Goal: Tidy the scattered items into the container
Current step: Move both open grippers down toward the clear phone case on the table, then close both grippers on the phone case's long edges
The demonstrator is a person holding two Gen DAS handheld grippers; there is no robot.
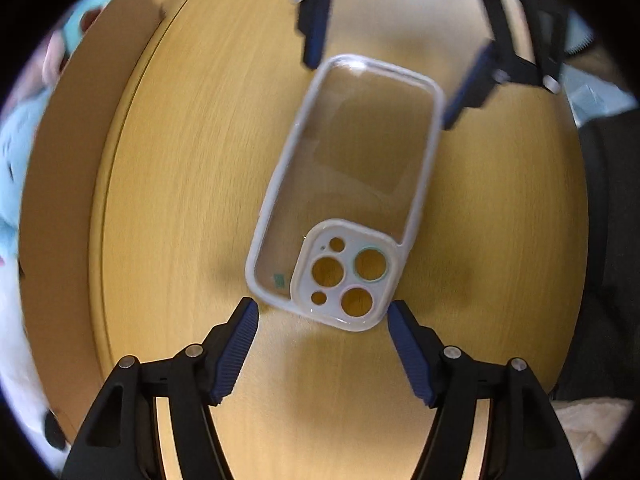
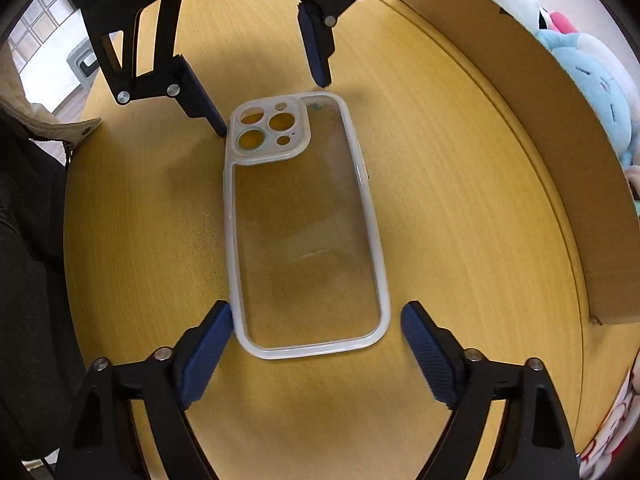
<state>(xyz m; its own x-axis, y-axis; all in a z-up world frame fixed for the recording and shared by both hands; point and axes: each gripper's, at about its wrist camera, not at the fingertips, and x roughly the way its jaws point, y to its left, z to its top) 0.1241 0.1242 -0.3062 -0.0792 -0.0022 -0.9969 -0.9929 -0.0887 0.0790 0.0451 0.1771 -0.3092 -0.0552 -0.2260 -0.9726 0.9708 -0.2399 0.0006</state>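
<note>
A clear phone case with a whitish rim lies flat on the wooden table, its camera cutouts facing up. My left gripper points down over the cutout end, open, with a blue pad beside each corner. My right gripper straddles the opposite end, open. Its left pad sits against the rim and its right pad stands apart from it. The cardboard box stands along the table's far side, beside the case.
Plush toys, pale blue and white, show behind the box wall. A person's dark clothing lies past the table edge on the other side. Bare wood surrounds the case.
</note>
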